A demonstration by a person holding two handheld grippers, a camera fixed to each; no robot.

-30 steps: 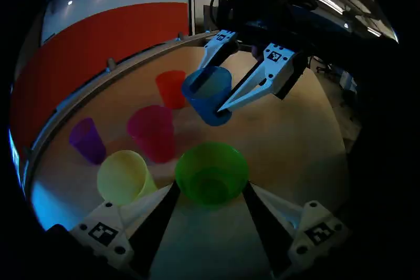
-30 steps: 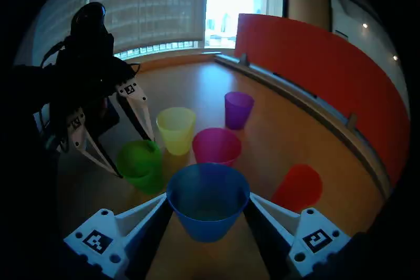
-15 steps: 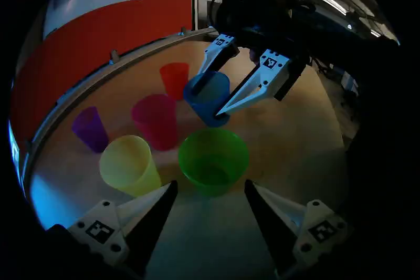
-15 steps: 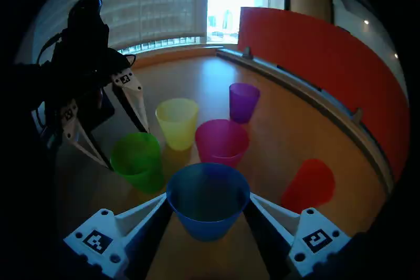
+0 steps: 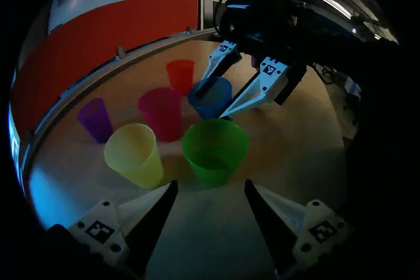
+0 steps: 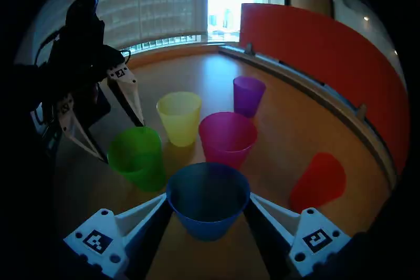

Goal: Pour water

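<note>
Gripping a translucent blue plastic cup (image 6: 208,211) upright between both fingers, the right gripper (image 6: 208,198) holds it beside the green plastic cup (image 5: 215,151); the left gripper (image 5: 210,183) gapes empty before that. Pouring looks not yet done.

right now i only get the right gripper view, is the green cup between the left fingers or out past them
Observer: In the left gripper view the green cup stands just past the tips of the left gripper. Its fingers are wide apart and neither seems to touch the cup.
Operator: ok, is what i'm holding straight from that side
Observer: Yes. The blue cup looks upright there, mouth up, pinched between the fingers of the right gripper, just behind the green cup.
Operator: the one far right in my picture looks tipped
Observer: In the left gripper view the red cup stands upright, mouth up, farther off than the blue cup.
</note>
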